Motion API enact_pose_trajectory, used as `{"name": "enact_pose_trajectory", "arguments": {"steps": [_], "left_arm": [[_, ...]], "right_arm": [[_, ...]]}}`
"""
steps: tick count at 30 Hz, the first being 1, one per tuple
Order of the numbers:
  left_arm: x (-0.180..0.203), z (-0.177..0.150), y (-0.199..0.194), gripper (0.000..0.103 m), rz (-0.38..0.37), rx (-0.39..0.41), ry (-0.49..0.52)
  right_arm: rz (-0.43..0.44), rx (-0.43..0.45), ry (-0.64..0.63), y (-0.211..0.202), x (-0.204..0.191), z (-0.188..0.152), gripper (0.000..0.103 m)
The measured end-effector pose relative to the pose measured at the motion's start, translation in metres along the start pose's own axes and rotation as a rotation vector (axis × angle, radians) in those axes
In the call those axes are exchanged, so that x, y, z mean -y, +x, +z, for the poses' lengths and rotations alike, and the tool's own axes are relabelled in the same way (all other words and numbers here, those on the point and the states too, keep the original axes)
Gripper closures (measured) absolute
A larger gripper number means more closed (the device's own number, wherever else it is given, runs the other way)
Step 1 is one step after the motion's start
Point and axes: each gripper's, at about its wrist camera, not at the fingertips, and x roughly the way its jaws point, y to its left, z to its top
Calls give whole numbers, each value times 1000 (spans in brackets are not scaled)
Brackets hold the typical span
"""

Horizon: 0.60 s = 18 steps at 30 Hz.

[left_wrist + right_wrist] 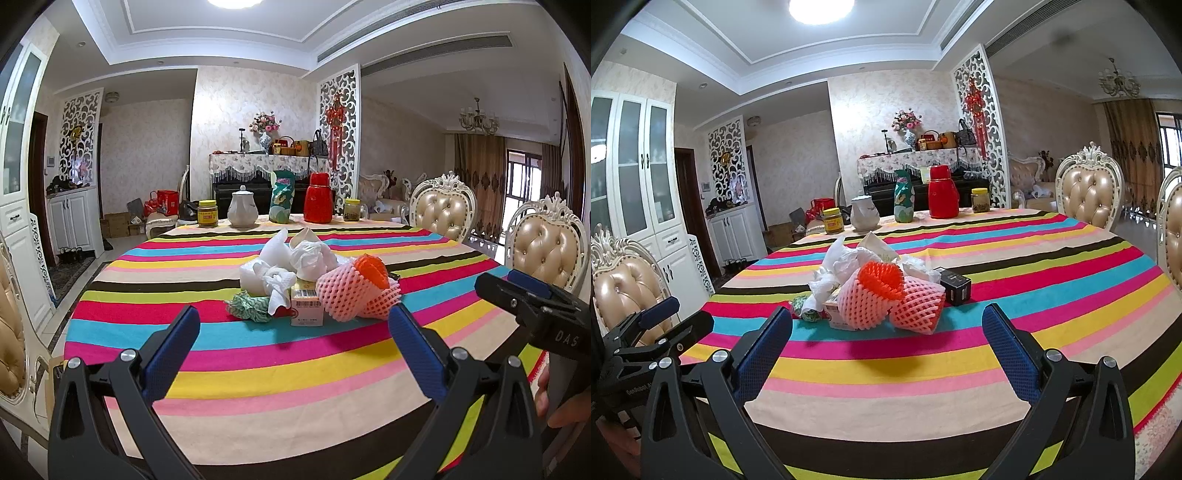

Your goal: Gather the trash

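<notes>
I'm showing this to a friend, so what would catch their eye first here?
Probably the striped tablecloth in loud rainbow bands, then the trash pile at its middle: pink foam fruit nets, crumpled tissues and a small carton. Behind stands a red thermos, and both hand-held grippers, left and right, gape open.

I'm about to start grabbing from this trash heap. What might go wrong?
1. The pink foam fruit nets lean on the small cardboard box; pulling one may scatter the crumpled white tissues.
2. The black box sits behind the heap, easily missed.
3. Both open tongs, left and right, may collide.
</notes>
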Motion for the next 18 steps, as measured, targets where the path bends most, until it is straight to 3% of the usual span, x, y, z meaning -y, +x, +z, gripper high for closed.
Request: {"name": "enact_pose_trajectory", "arguments": {"steps": [11, 18], "left_arm": [[-18, -5, 16, 4, -2, -50, -51], [-33, -5, 34, 4, 28, -69, -63]], "right_arm": [[16, -28, -43, 28, -9, -11, 7], [-15, -110, -91, 64, -8, -17, 7]]}}
